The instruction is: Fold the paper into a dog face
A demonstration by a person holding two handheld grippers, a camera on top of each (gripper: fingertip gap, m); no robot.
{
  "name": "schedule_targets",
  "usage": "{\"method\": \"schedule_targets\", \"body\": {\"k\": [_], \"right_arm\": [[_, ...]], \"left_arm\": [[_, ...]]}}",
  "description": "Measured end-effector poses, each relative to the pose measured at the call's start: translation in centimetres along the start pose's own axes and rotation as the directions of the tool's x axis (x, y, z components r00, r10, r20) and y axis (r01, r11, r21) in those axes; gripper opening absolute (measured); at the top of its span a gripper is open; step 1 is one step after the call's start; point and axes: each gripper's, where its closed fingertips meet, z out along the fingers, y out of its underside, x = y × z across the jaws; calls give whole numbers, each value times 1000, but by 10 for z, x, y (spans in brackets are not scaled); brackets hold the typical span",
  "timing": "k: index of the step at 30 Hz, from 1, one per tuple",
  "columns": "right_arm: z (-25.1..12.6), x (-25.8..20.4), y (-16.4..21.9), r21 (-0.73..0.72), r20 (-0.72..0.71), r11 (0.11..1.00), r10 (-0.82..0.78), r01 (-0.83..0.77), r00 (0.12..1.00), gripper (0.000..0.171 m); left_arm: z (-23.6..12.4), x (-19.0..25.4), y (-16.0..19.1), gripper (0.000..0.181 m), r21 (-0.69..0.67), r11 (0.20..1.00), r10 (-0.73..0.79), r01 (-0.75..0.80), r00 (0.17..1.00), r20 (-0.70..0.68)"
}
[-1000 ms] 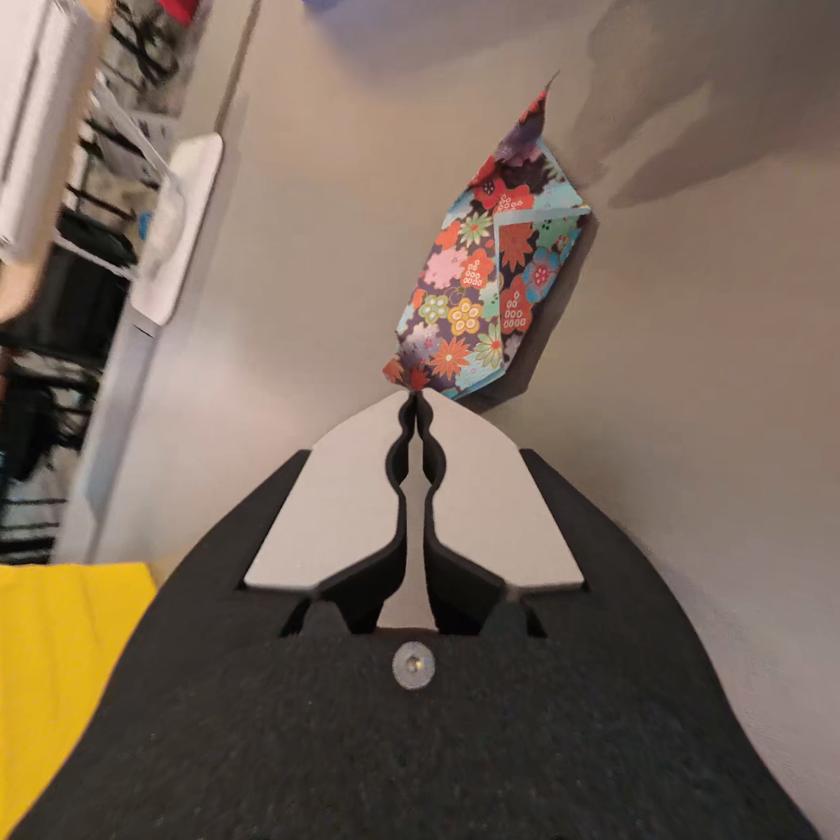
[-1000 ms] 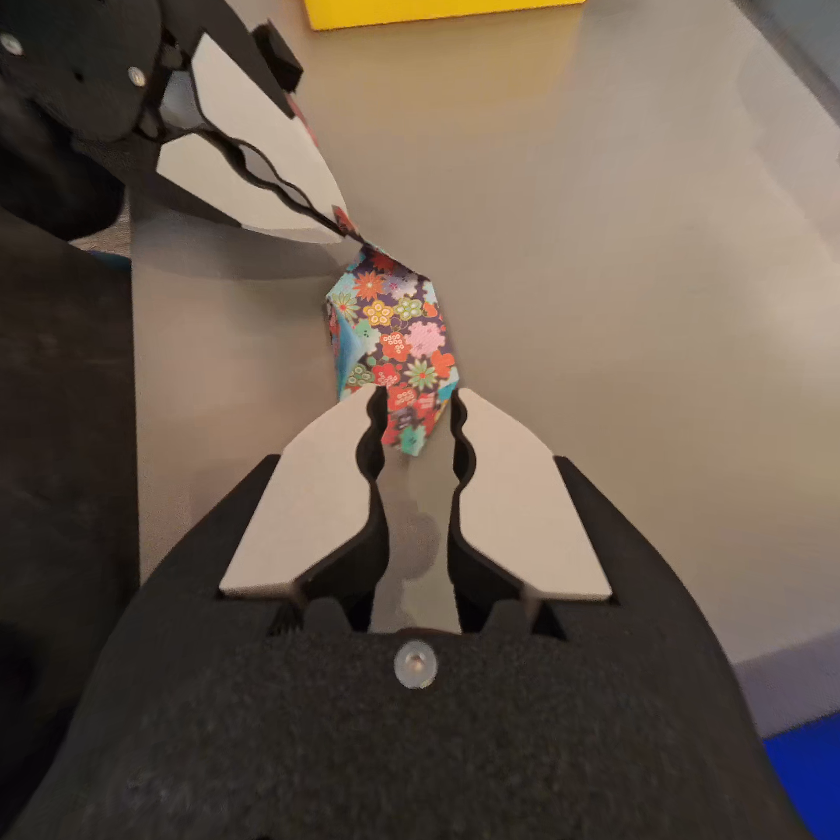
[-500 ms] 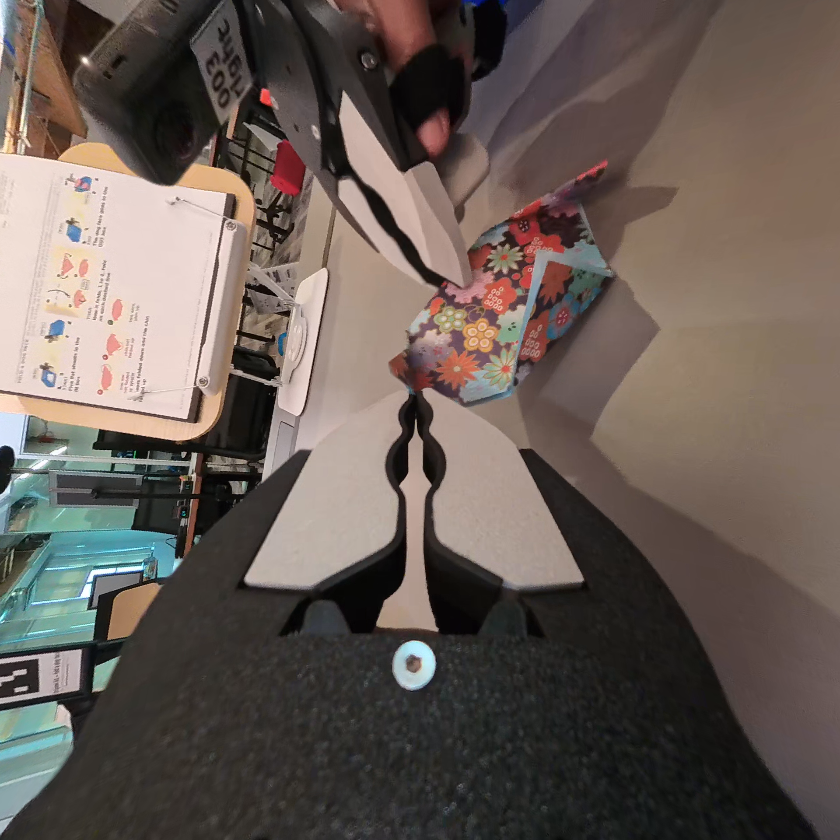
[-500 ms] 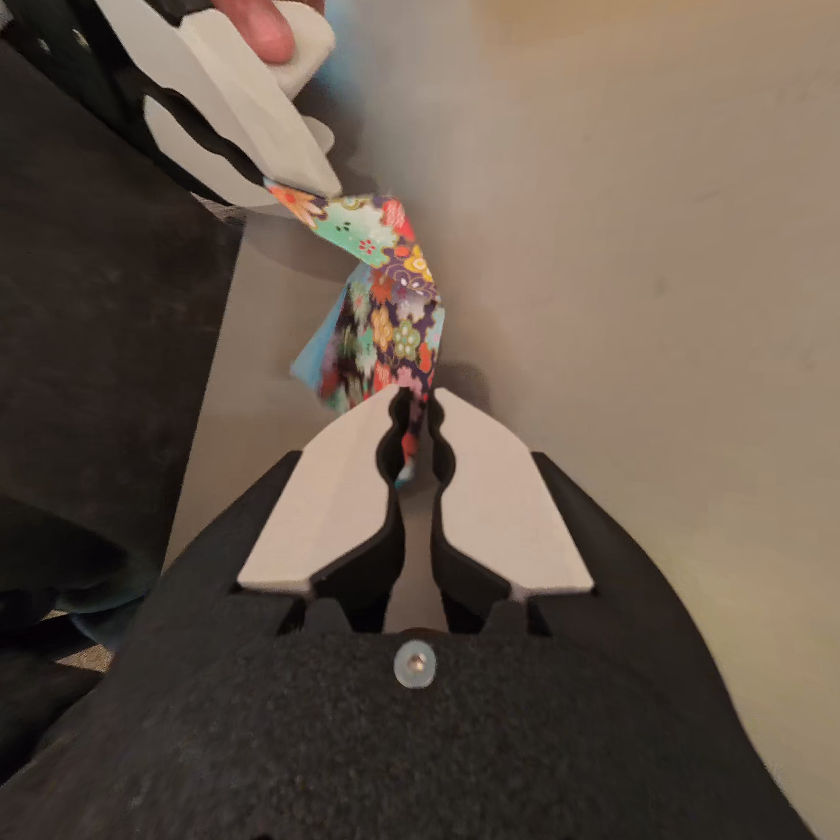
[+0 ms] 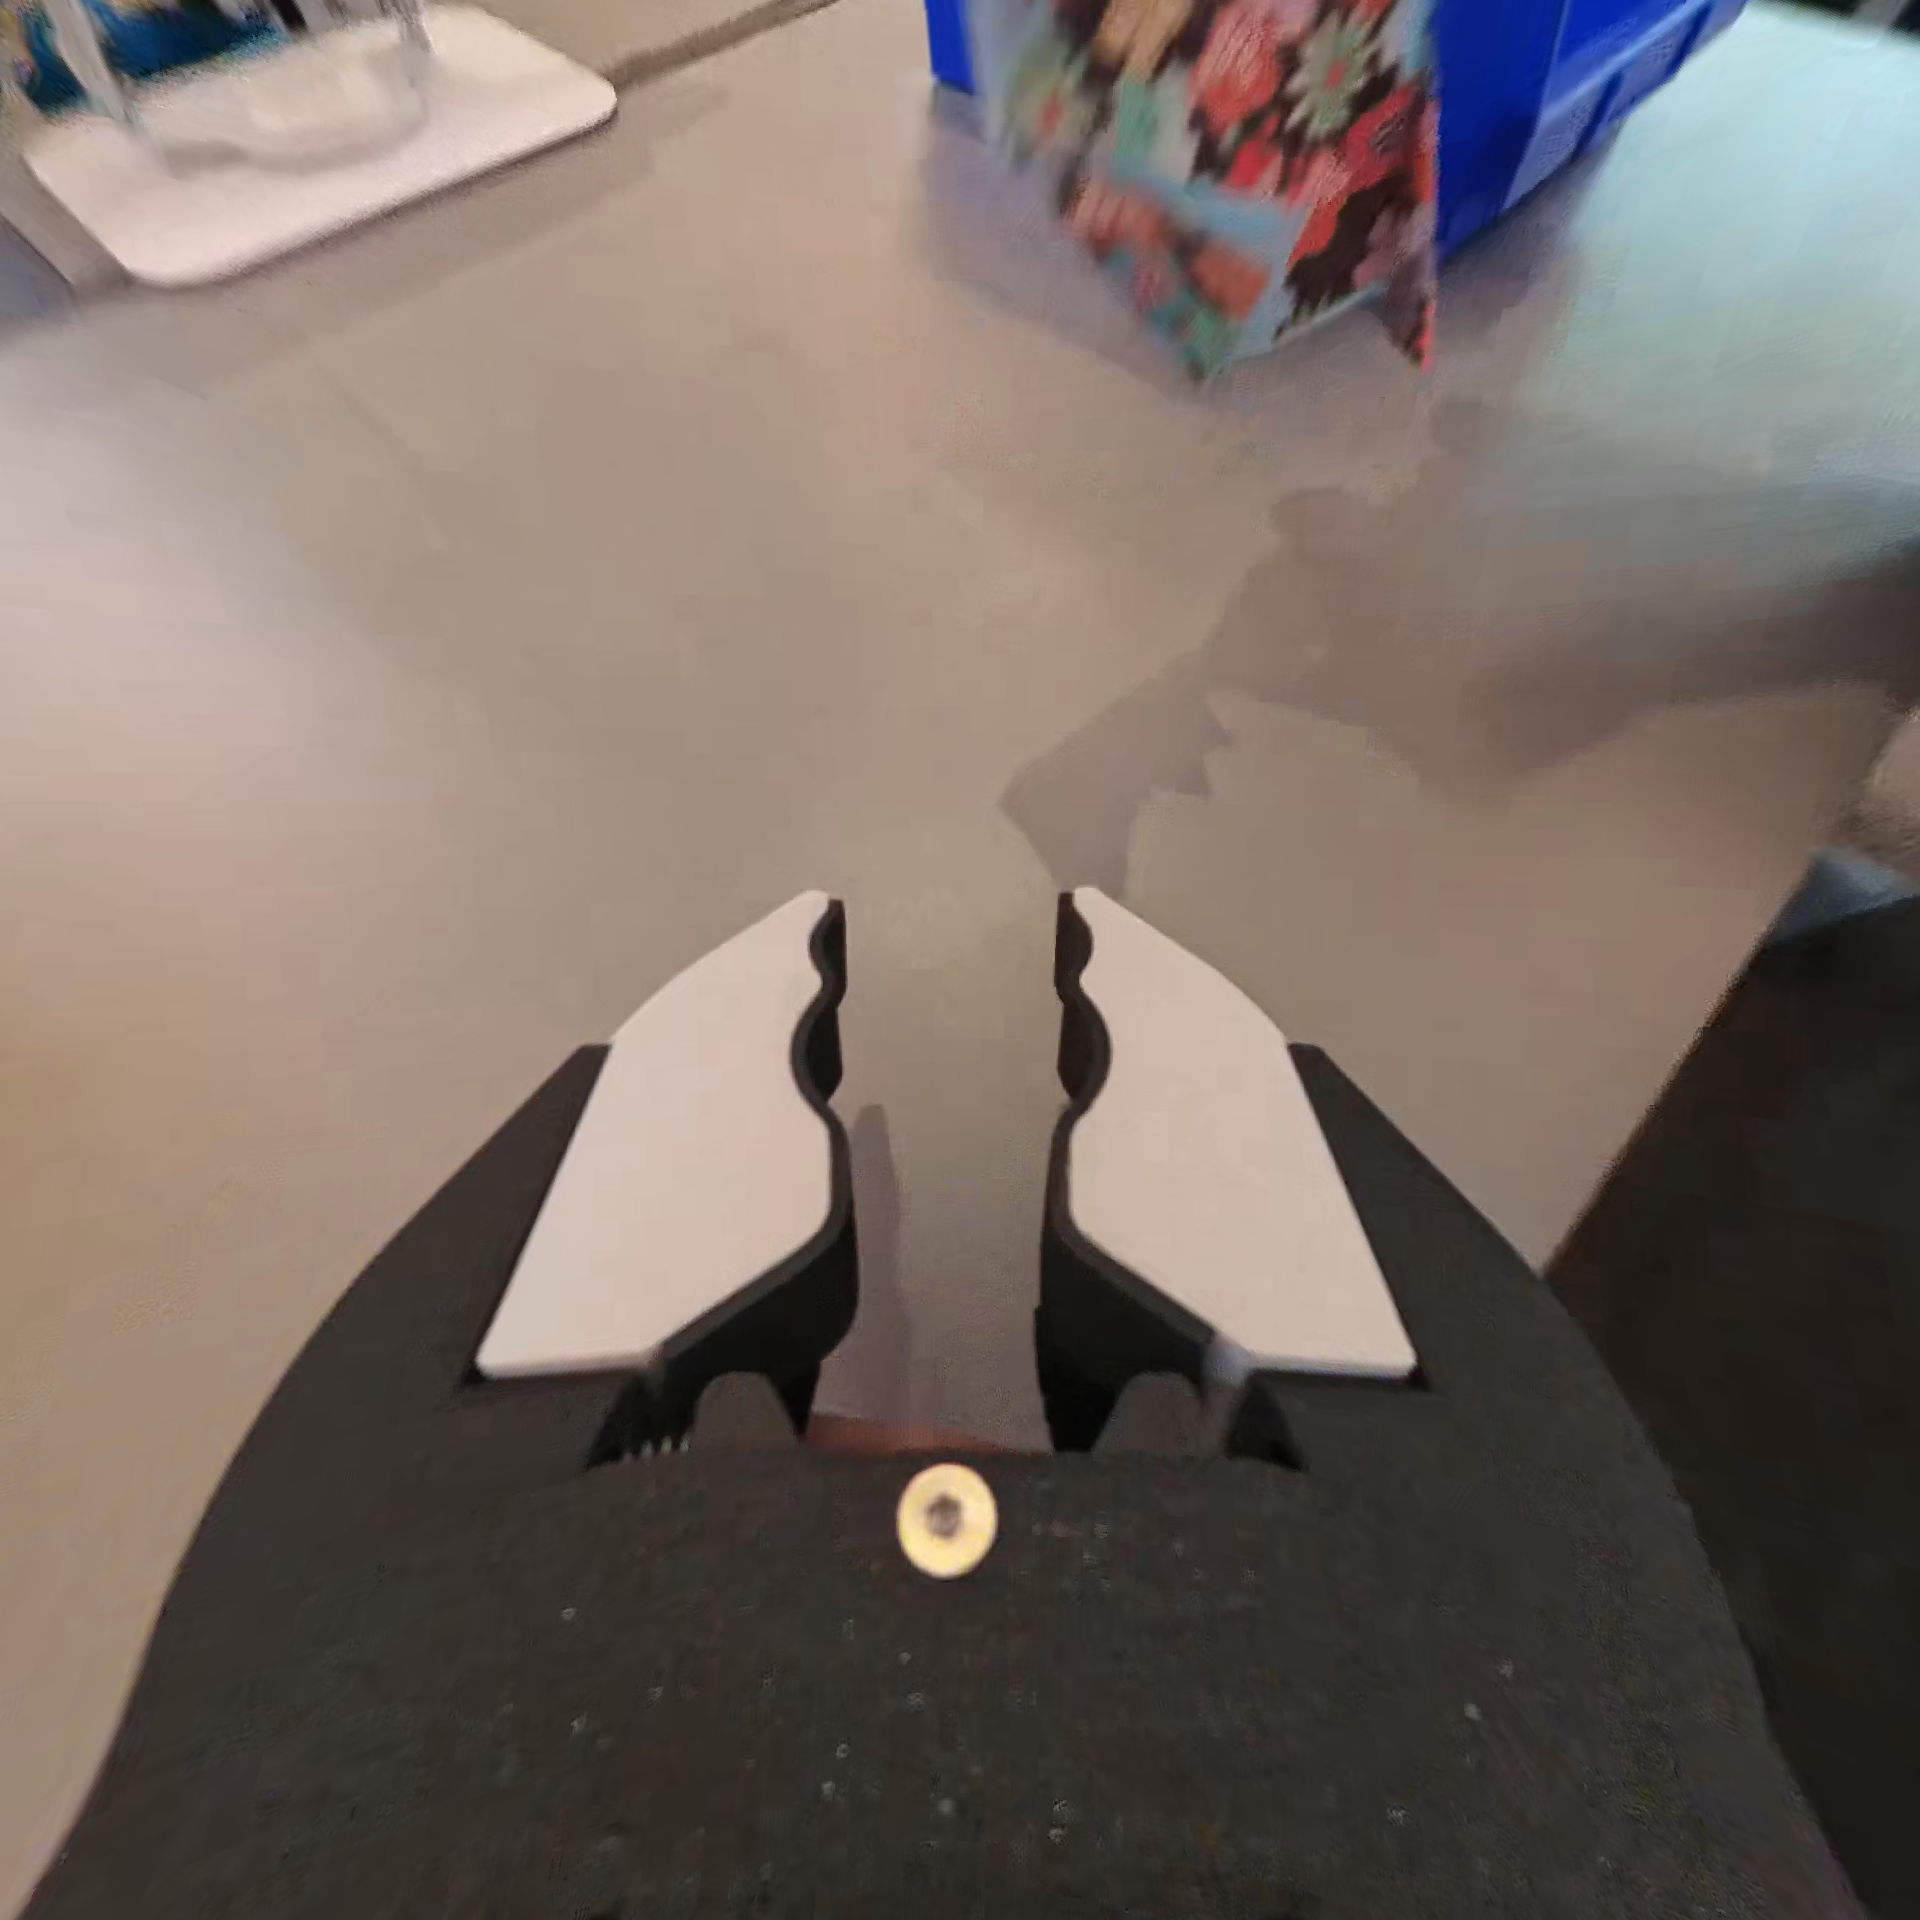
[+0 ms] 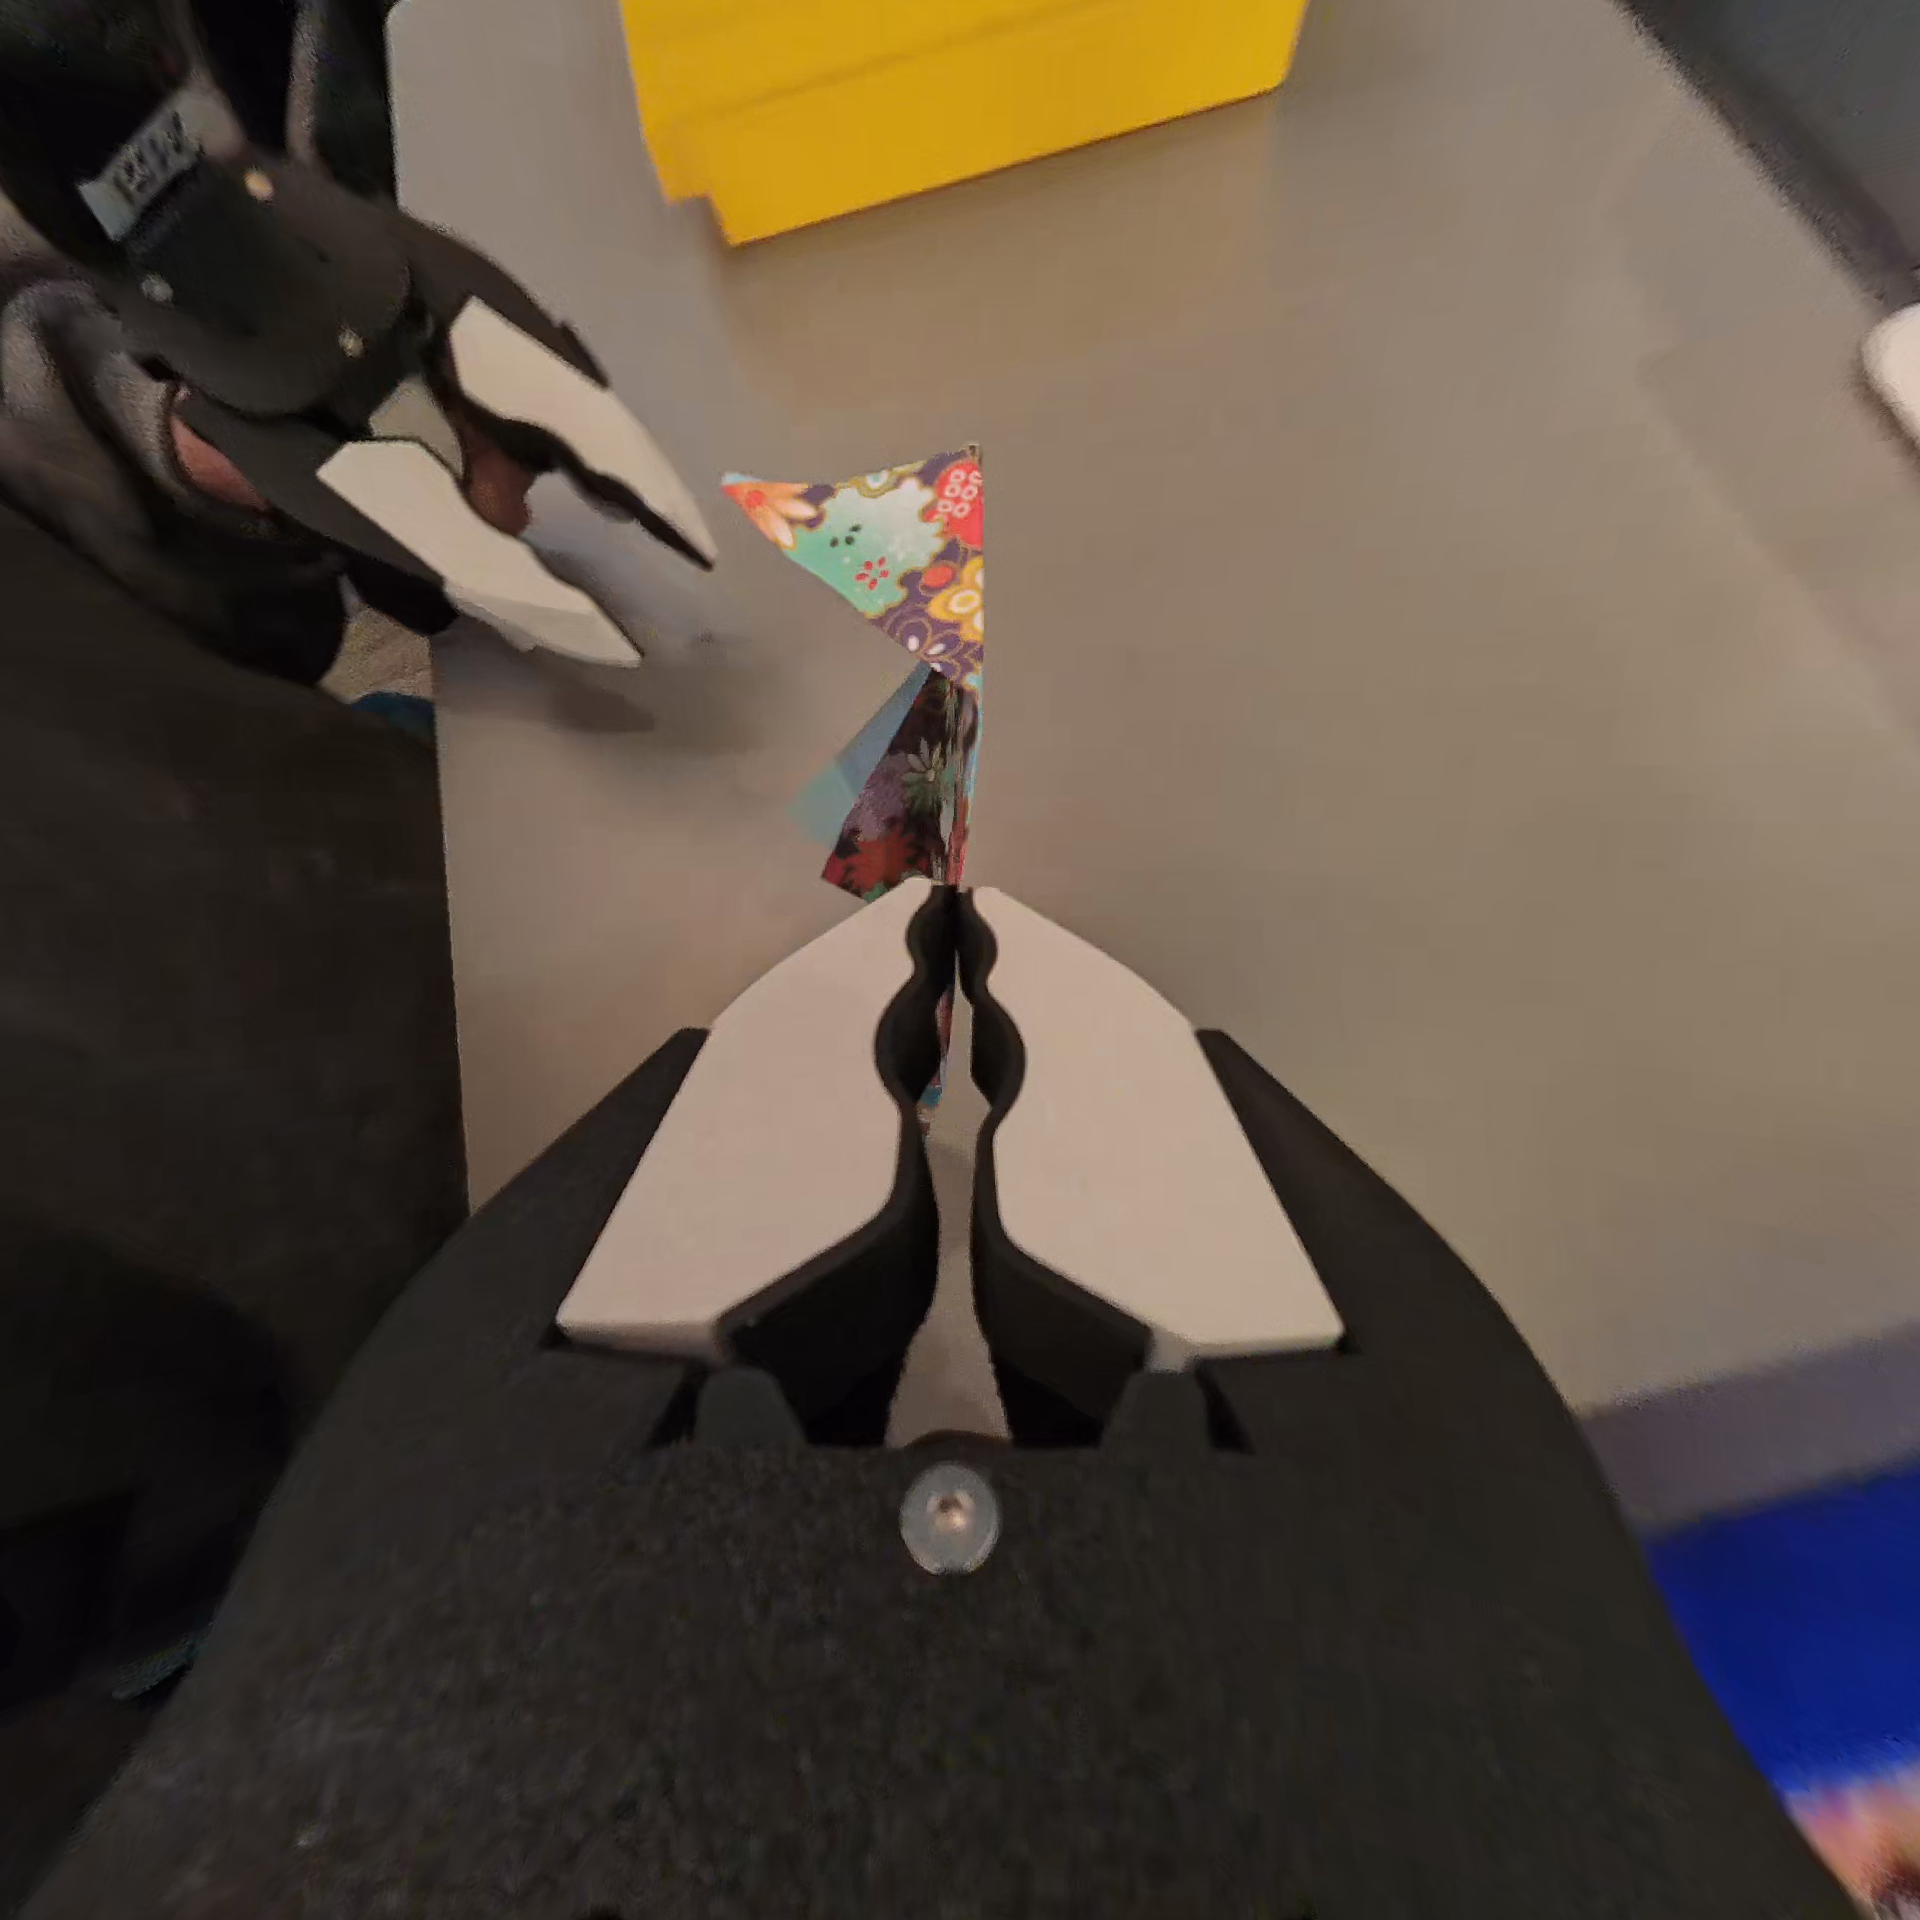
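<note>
Right wrist view: right claw (image 6: 951, 902) is pinching the flowered paper (image 6: 914, 665) upright above the grey surface (image 6: 1351, 727), while left claw (image 6: 665, 597) is hovering beside it, spread apart.

Yellow box (image 6: 966, 99) at the grey table's (image 6: 1351, 623) far edge, white stand base (image 5: 312, 135), blue bin (image 5: 1538, 94)

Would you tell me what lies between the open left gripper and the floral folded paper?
Nothing: in the right wrist view only bare grey tabletop shows between the left gripper and the floral folded paper, held by the right gripper.
</note>
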Motion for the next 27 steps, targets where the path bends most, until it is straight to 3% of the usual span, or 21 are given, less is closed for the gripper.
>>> {"method": "schedule_targets", "body": {"k": [1,7,11,14,20,27], "right_arm": [[-15,5,1,16,-49,1000,11,-10,999,0],[-120,51,20,121,-330,980,192,-160,924,0],[-199,97,47,265,-501,920,387,-289,774,0],[-234,130,86,319,-562,853,521,-413,643,0],[-232,168,129,420,-435,663,746,-620,504,0],[-205,196,157,370,-434,587,794,-720,425,0]], "left_arm": [[-1,3,3,40,3,999,-41,41,999,-17],[-3,-3,13,47,-35,998,-51,52,998,44],[-5,-9,20,46,-54,996,-65,68,996,62],[-8,-11,20,46,-46,996,-68,71,995,70],[-11,-9,18,45,-33,997,-68,71,996,65],[-11,-15,24,45,-51,997,-60,65,995,85]]}}
